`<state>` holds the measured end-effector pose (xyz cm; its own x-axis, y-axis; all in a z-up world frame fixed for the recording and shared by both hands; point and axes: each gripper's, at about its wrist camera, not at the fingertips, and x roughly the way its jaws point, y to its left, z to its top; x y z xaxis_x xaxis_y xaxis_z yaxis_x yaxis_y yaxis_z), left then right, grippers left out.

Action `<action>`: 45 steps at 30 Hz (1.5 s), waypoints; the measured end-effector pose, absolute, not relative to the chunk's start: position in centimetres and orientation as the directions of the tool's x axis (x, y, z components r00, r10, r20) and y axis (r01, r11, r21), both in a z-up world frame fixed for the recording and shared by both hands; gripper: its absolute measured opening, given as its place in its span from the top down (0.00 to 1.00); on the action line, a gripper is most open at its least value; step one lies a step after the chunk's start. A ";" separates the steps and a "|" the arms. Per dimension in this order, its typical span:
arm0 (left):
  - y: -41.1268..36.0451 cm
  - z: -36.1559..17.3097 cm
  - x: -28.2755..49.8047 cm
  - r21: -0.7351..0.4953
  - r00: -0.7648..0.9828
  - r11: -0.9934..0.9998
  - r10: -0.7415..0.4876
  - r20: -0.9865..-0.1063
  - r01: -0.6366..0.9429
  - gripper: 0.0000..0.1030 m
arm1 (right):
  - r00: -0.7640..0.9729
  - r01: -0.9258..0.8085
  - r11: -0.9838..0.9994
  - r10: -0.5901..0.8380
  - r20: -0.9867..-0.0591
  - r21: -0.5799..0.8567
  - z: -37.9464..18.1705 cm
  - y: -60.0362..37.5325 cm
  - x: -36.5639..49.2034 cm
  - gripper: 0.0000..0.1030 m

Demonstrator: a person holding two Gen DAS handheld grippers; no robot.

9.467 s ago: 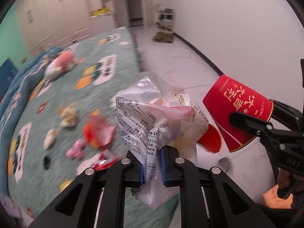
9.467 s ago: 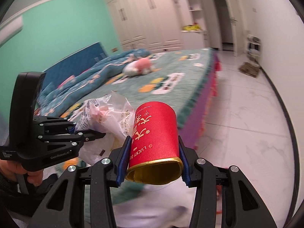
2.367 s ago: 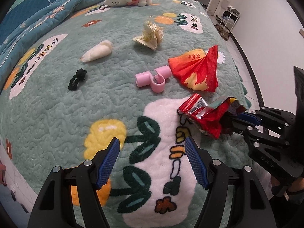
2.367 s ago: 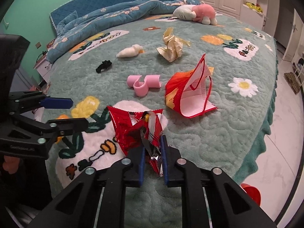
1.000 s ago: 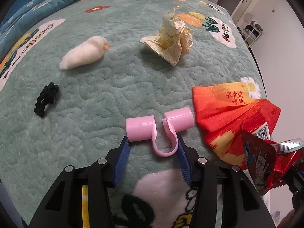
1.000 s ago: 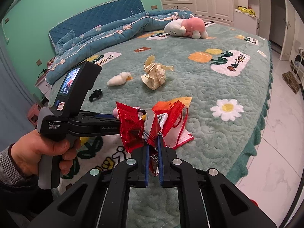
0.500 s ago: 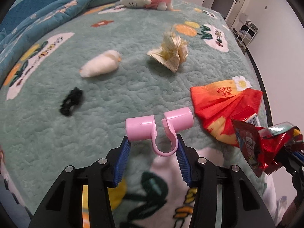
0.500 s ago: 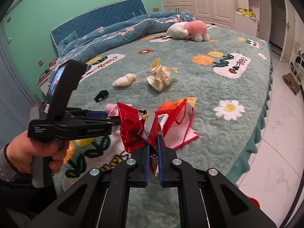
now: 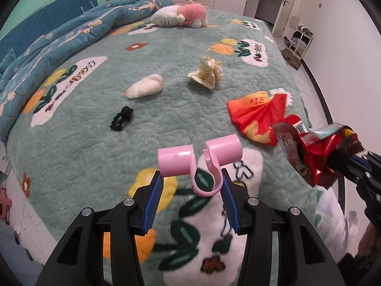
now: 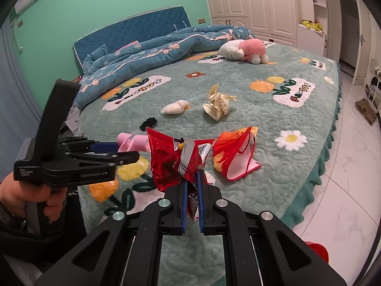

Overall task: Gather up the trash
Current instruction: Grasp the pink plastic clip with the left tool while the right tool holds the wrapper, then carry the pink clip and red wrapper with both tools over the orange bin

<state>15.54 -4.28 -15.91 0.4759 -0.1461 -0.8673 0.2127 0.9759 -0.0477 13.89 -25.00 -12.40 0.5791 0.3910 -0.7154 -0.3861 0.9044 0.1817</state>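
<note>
Bedspread point(image 9: 78, 157): muted green, quilted swirls, w/ white patches, yellow/orange flowers, dark green leaves. Clip point(image 9: 200, 159): plain pink. Wrapper point(image 10: 176, 162): shiny red w/ silver strip. Bag point(image 9: 259, 115) at 1 o'clock of clip: red fading to orange-yellow, gold characters. Paper ball point(image 9: 207, 74) at 12: pale yellow, fine stripes. Hair tie point(image 9: 122, 118) at 10: black. Plush toy point(image 9: 181, 15): pink & white. Quilt point(image 9: 47, 38): blue, floral. Tool pads point(image 9: 154, 202): blue, frame black.

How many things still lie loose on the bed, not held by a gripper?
5: plush toy by the quilt, crumpled paper mid-bed, white wad and black tie left of it, red bag nearest. More may be hidden.
</note>
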 end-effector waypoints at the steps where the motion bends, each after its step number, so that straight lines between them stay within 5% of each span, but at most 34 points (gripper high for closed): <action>1: -4.2 -15.7 15.1 -0.045 0.480 0.975 -0.147 -0.865 0.216 0.52 | 0.581 -0.386 0.904 0.392 -0.714 0.183 -12.2 -25.0 13.5 0.92; 24: -9.7 -11.4 7.7 -0.006 0.529 0.924 -0.225 -0.818 0.383 0.52 | 0.680 -0.282 0.939 0.340 -0.650 0.196 -9.5 -30.4 5.9 0.92; 45: -29.1 -11.3 5.2 0.057 0.402 0.653 -0.394 -0.826 0.756 0.52 | 0.758 0.011 0.972 0.144 -0.636 0.233 -10.3 -47.7 -1.5 0.92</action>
<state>5.21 -29.11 -11.30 0.4025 -0.3944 -0.8261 0.7555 0.6527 0.0565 -1.54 -47.74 -10.32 0.7584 0.1438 -0.6357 0.0107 0.9725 0.2328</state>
